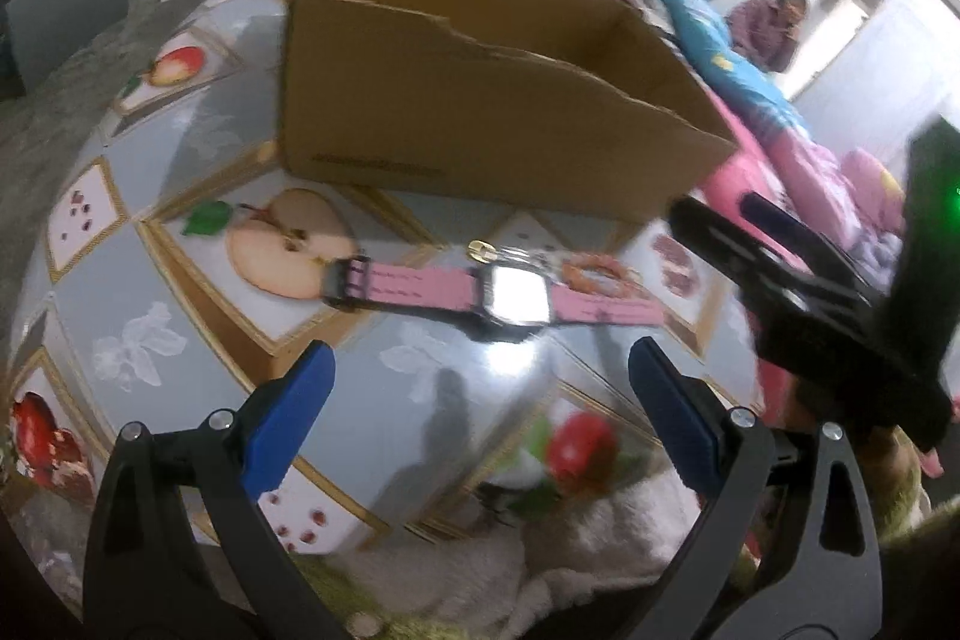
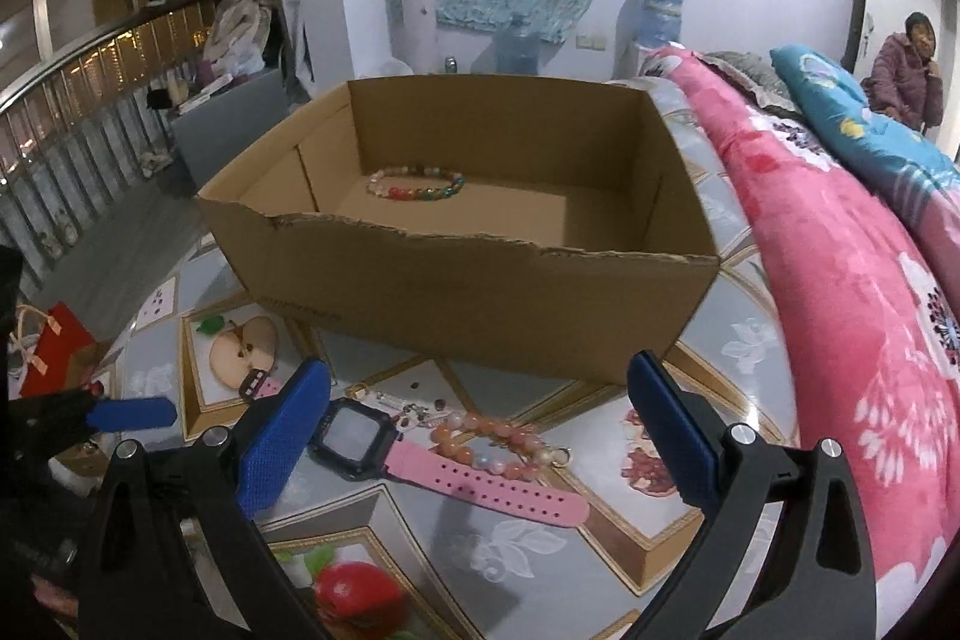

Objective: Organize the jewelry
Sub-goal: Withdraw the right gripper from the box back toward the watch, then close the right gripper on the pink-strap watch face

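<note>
Left wrist view: left gripper [image 1: 480,388] has its blue fingers [image 1: 288,418] spread wide, holding nothing. The pink watch [image 1: 498,295] lies flat on the fruit-print tablecloth [image 1: 150,340], just beyond the fingertips and roughly centred between them. Its strap runs left to right, across the finger line, so both pads would meet strap ends, not the case sides. The cardboard box [image 1: 480,124] stands farther off, behind the watch. The right gripper [image 1: 720,226] enters from the right, near the strap's right end.

Right wrist view: right gripper [image 2: 480,430], fingers likewise apart and empty. The pink watch [image 2: 384,445] sits between them, its case close to the left finger, strap slanting toward near right. An orange bead bracelet [image 2: 498,439] touches the strap on its far side. A multicoloured bracelet [image 2: 417,184] already lies in the cardboard box [image 2: 480,292].

Judgement: both grippers are near; the right sits closer over the watch.
</note>
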{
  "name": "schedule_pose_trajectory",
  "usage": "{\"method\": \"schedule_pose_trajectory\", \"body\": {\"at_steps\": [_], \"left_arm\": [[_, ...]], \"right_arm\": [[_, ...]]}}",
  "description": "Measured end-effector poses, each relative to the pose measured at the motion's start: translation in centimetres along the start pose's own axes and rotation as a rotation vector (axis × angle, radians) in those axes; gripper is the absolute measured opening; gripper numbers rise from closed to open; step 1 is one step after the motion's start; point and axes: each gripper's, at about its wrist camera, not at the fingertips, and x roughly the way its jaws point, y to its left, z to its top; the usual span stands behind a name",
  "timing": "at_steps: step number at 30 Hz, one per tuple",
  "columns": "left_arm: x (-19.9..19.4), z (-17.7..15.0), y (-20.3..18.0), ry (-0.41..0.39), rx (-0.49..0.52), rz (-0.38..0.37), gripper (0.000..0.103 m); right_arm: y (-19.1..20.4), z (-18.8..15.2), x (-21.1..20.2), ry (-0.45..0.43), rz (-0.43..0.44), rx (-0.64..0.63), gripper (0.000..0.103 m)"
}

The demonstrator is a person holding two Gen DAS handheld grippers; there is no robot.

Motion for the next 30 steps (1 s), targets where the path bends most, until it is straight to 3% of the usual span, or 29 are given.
{"method": "schedule_pose_trajectory", "body": {"at_steps": [4, 7, 10, 14, 21, 27, 30], "left_arm": [[1.5, 0.9, 0.4, 0.012, 0.033, 0.136, 0.095], [2.6, 1.0, -0.3, 0.009, 0.125, 0.268, 0.095], [3.0, 1.0, -0.8, 0.003, 0.168, 0.323, 0.095], [3.3, 1.1, -1.0, 0.005, 0.144, 0.336, 0.095], [3.1, 1.6, -0.1, -0.037, 0.145, 0.439, 0.095], [3.2, 2.1, 1.3, -0.065, 0.177, 0.553, 0.095], [3.0, 2.2, 1.9, -0.072, 0.172, 0.573, 0.095]], "right_arm": [[-0.2, -0.5, 0.6, 0.021, -0.003, 0.016, 0.097], [-0.1, -0.9, 0.9, 0.035, -0.027, -0.003, 0.097], [0.0, -1.2, 0.7, 0.024, -0.066, -0.041, 0.097], [0.1, -1.6, 0.5, 0.007, -0.112, -0.073, 0.097], [-0.5, -2.3, -0.1, -0.032, 0.032, -0.075, 0.097], [-0.2, -2.1, 1.2, 0.028, 0.136, -0.059, 0.097], [0.1, -2.3, 1.6, 0.044, 0.175, -0.092, 0.097]]}}
